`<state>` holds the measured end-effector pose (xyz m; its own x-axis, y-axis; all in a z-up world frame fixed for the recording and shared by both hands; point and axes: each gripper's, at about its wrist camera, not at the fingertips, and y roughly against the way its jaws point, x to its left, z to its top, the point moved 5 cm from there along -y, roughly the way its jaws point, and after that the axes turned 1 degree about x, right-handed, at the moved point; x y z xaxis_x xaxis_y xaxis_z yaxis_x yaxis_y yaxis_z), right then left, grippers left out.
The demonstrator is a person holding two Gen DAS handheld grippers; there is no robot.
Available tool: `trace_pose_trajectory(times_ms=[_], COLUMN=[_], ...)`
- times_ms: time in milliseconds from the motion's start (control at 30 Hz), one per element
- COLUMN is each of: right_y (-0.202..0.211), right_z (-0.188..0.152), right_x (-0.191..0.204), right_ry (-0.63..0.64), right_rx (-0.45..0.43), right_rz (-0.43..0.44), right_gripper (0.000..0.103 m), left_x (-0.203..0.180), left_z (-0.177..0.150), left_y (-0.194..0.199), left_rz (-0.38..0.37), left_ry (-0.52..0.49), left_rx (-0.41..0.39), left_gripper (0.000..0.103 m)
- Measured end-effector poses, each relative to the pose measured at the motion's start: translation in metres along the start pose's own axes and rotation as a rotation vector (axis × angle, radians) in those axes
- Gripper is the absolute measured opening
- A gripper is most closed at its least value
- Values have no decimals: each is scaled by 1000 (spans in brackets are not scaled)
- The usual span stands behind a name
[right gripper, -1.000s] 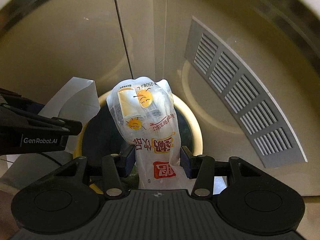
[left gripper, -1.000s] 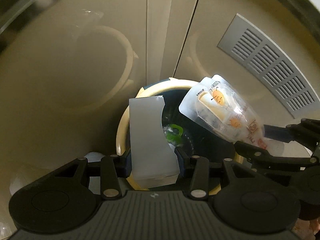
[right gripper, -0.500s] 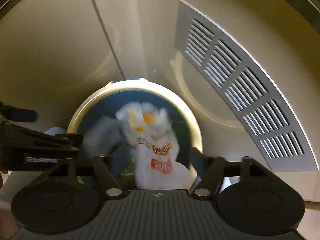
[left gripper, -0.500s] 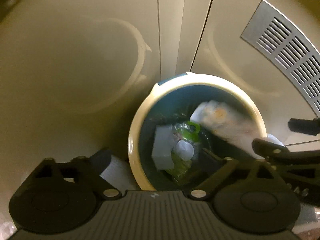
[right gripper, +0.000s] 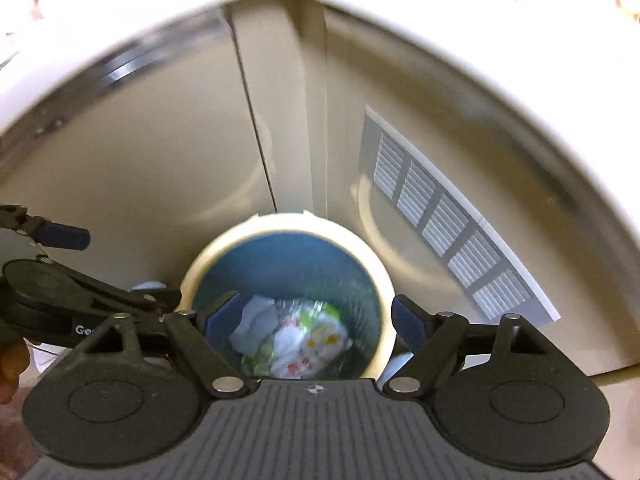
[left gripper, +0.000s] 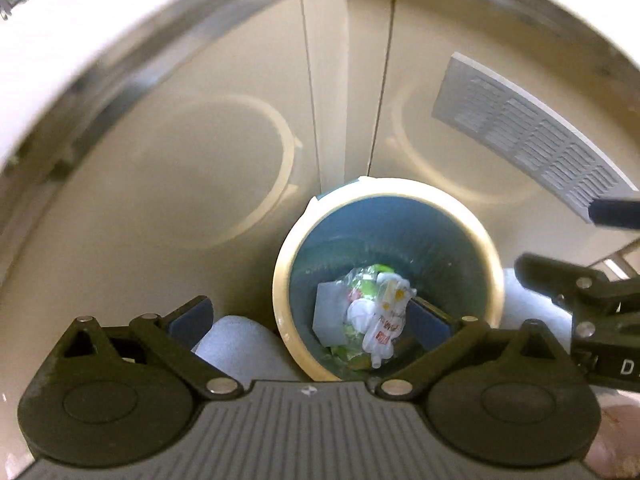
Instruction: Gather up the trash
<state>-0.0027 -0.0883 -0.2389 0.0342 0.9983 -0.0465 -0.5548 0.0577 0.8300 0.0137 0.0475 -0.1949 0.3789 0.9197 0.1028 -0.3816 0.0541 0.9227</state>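
blue inside and cream on the rim, the bin (left gripper: 384,216) stands on the floor against the beige cupboard doors (left gripper: 200,160), right under both my claws. the trash is down at its bottom: a flat grey-white card (left gripper: 330,312), a white snack bag with orange faces (left gripper: 386,320) and some green and clear wrap (left gripper: 370,280) beside them.

my left claw (left gripper: 308,320) is spread wide with nothing in it. my right claw (right gripper: 308,320) is opening more right now, and nothing sits between its fingers either. both are let go.

i think the drop is done, so the good thing now is to lift straight up and away, slow, so no finger hooks the rim.

the two claws are near each other. in the left view the right one pokes in just beside the bin. i should pull them apart sideways, not cross them.

the doors and the grey vent (right gripper: 452,232) are close behind the bin, so that way is shut. the worktop edge (right gripper: 360,8) hangs above. the open room looks to be back toward me.
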Motion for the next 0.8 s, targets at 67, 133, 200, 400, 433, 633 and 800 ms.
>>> trace_pose_trajectory(times_ms=[67,133,200,400,433,633,800], right_y=[16,34,48,72,74,82,90], right_z=[-2,-4,-8,-21,-23,-27,-29], right_x=[4,6,7,16,17,26,30], right_ry=[32,51,61,109,116,138,153], right_rx=[-53,-99,-135,-195,-203,-240,-267], right_rz=[-13,-22,-24,-17,-15,-21,-32], right_gripper=[85,86,87,89,89,89,90], left_x=[-1,-2,-2,-2,-2,0,-1], left_z=[-5,-9,-12,-22,-23,-31,-35], left_y=[14,28,40,67,74,98,108], left_rz=[8,19,24,49,54,85,98], left_ry=[-15,-20,-18,-10,-11,-19,-25], left_rx=[-35,-70,-103,-184,-193,-233,-263], left_gripper=[102,102,102,102,103,102,103])
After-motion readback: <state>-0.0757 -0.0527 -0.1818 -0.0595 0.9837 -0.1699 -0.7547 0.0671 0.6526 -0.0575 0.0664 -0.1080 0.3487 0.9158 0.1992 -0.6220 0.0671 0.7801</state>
